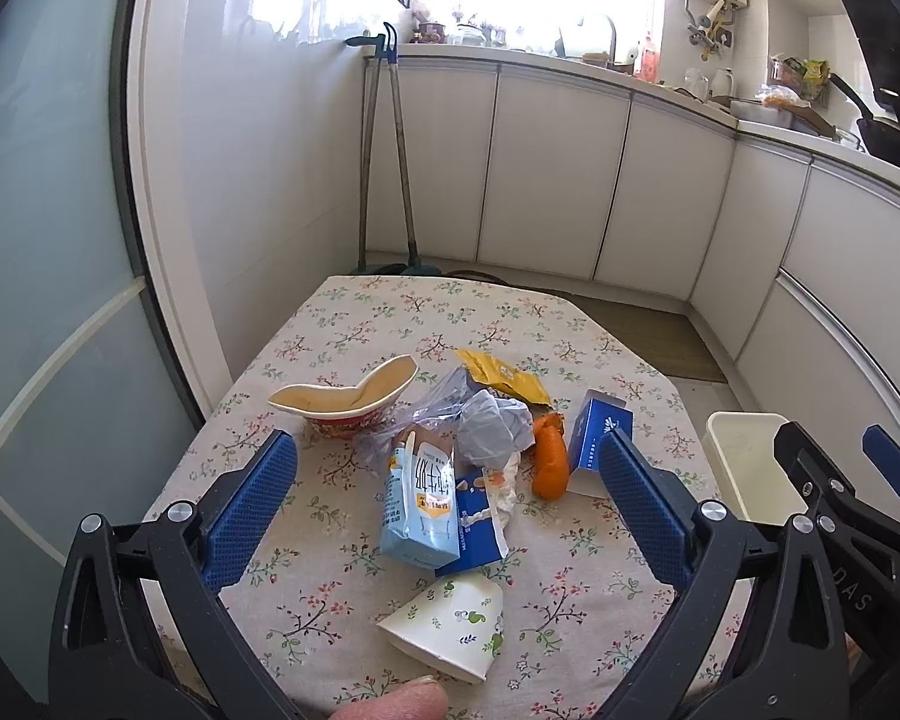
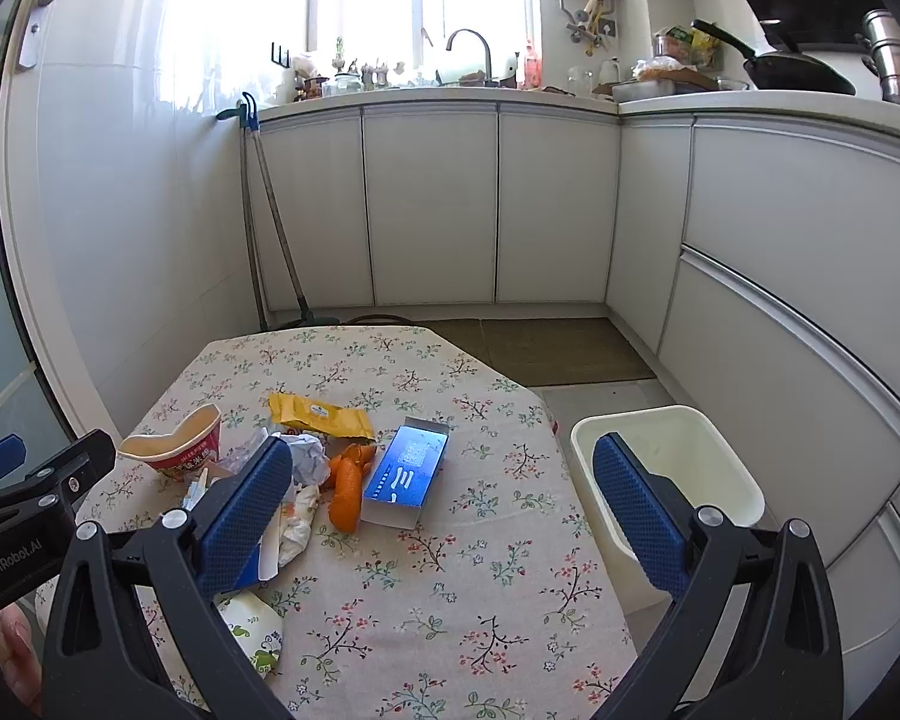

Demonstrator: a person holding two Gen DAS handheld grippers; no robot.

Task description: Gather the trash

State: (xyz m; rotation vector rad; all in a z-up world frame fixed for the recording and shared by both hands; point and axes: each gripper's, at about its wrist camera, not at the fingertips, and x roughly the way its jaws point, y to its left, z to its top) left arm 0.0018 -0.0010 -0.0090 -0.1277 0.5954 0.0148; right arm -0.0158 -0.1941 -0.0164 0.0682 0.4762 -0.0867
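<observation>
Trash lies piled on the floral tablecloth (image 1: 354, 324): a crushed noodle cup (image 1: 345, 399), a light-blue milk carton (image 1: 420, 498), a grey crumpled bag (image 1: 489, 429), a yellow wrapper (image 1: 504, 375), orange peel (image 1: 551, 462), a blue box (image 1: 600, 441) and a flattened paper cup (image 1: 450, 624). My left gripper (image 1: 447, 504) hangs open above the carton, holding nothing. My right gripper (image 2: 441, 507) is open and empty over the table's right side, near the blue box (image 2: 408, 474) and orange peel (image 2: 348, 489). A white bin (image 2: 666, 468) stands on the floor beside the table.
White kitchen cabinets (image 2: 432, 204) line the back and right walls, with a cluttered counter and sink tap (image 2: 471, 51) above. Two long-handled tools (image 1: 384, 162) lean in the left corner. A brown mat (image 2: 540, 348) covers the floor behind the table. A fingertip (image 1: 396, 702) shows at the bottom.
</observation>
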